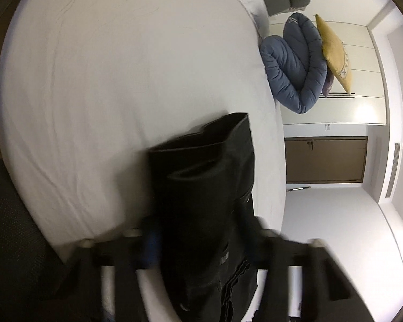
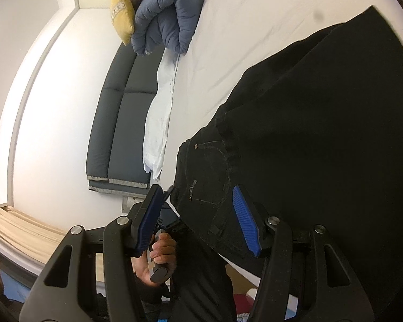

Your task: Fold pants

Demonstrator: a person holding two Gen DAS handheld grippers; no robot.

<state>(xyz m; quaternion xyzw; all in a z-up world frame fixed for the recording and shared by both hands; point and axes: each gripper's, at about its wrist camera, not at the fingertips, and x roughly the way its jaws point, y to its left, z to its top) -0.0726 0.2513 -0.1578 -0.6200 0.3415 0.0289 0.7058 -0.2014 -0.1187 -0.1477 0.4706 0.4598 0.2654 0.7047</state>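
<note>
The white bed [image 1: 115, 80] fills most of both views, with black pants [image 2: 322, 123] lying across it near its edge. A folded blue duvet [image 2: 169, 16] and a yellow cushion [image 2: 121, 17] sit at the bed's far end. The left gripper [image 1: 204, 244], blurred, has its fingers closed on a bunched part of the pants. The right gripper [image 2: 198, 220] has its blue-padded fingers [image 2: 245, 220] spread wide, gripping nothing, over the waistband.
</note>
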